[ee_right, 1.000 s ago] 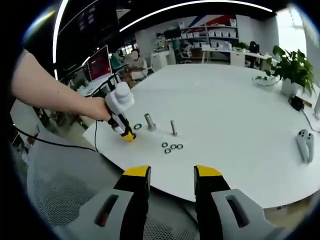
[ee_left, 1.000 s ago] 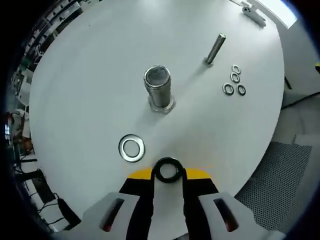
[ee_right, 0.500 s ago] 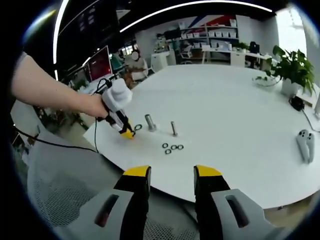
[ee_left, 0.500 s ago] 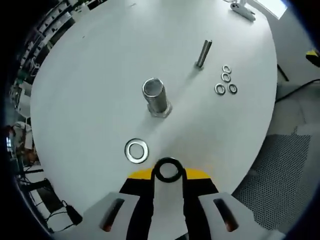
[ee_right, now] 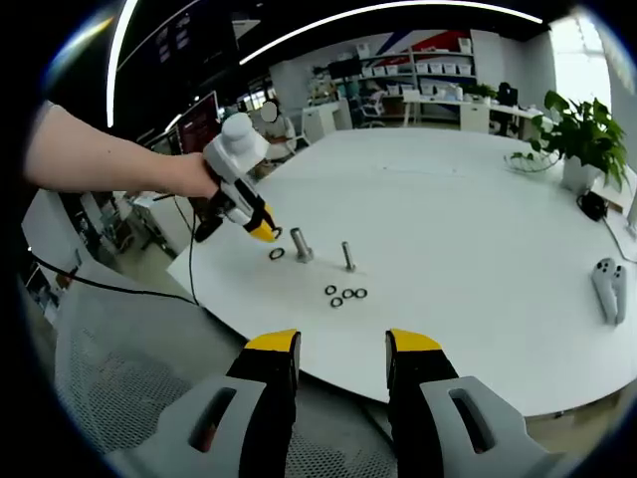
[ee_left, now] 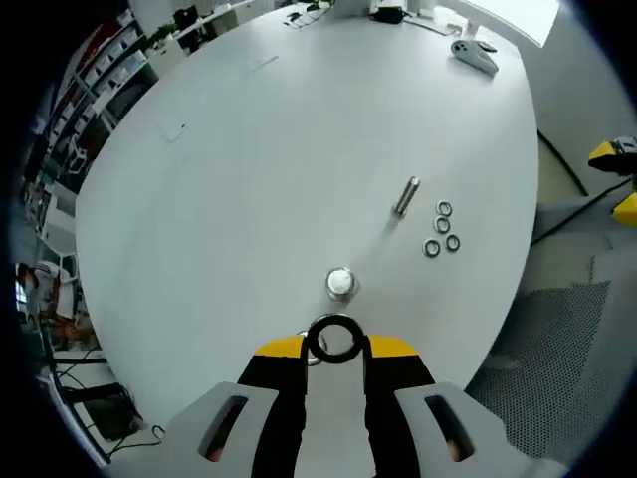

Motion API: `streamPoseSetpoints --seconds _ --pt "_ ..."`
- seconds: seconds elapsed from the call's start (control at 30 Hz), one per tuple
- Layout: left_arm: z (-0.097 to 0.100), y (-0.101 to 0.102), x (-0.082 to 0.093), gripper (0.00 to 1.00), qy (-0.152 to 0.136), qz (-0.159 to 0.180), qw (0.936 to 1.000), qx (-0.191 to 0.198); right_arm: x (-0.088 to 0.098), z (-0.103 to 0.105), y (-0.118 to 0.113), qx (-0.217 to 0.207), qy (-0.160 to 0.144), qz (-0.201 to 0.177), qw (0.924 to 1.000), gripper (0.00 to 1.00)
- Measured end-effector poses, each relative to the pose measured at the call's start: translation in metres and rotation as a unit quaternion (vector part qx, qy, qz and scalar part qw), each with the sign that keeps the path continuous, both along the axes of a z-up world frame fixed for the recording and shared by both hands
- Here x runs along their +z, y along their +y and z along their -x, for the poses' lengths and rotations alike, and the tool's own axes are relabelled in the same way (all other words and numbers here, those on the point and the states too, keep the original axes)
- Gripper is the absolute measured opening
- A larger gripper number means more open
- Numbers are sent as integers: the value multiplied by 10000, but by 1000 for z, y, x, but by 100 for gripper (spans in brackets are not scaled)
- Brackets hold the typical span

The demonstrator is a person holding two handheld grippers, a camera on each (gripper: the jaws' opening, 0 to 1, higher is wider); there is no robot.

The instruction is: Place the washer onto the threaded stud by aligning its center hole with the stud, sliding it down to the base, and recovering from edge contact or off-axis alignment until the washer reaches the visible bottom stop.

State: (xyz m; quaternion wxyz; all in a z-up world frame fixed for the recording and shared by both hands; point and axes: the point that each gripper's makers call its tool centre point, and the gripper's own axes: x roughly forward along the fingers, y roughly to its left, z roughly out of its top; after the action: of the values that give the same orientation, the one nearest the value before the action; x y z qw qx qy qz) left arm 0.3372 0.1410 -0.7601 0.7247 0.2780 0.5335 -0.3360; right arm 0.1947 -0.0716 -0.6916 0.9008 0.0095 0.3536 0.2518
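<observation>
While pinched in the left gripper [ee_left: 335, 349], washer [ee_left: 333, 339] just short of stud [ee_left: 340, 283].

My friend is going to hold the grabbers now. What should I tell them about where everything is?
Left gripper: shut on a dark washer, held up in the air near the top of the thick threaded stud.
Right gripper: open, holding nothing, off the near edge of the white table.
Other things: one washer lies flat beside the thick stud, a thin stud stands further along, and four small washers lie in a group near it.
Done: a washer is picked up.
Left: line its hole up over the thick stud and slide it down to the base.
</observation>
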Motion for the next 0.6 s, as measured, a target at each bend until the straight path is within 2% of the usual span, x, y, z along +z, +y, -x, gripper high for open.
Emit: streamPoseSetpoints --seconds 0.3,0.47,0.6 --pt "-10 -24 1 19 3 -26 9996 -290 -1 1 0 30 3 30 10000 36" --pt "-10 -26 -6 19 111 -226 9986 -467 0 0 0 17 -8 24 10000 36" --pt "-11 -27 -9 19 168 -256 9985 -443 0 0 0 7 -28 14 10000 36"
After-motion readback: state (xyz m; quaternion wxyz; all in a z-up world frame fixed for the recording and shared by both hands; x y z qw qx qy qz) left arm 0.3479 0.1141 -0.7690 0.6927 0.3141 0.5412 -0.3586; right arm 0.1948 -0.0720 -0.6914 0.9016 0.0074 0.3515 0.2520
